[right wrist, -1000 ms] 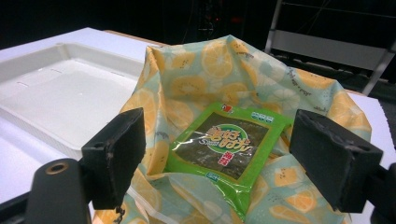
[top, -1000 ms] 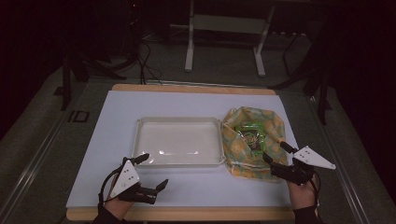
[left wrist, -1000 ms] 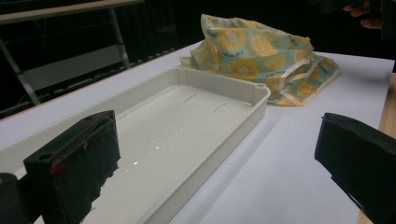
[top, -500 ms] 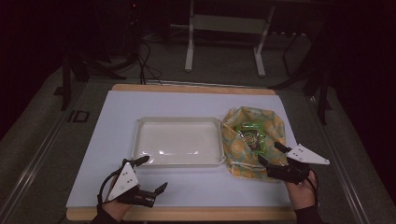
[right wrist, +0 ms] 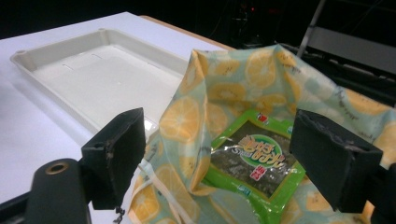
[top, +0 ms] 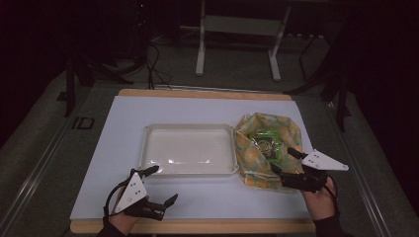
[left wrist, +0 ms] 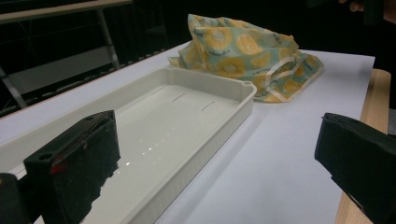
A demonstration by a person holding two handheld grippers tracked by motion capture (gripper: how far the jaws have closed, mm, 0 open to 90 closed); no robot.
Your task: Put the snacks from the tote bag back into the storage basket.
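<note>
Open white table surface [top: 207,197] is lying between the tray's near rim and the wooden front edge. The cream tray [top: 189,149] is occupying the centre, its interior unobstructed. On its right wall the fruit-print cloth bag [top: 267,148] is crowding, mouth gaping upward over the green packet [right wrist: 250,161].

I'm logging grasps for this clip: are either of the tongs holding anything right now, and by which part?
Nothing is held. The left tongs are open near the tray; the right tongs are open over the fruit-print bag and its green packet.
</note>
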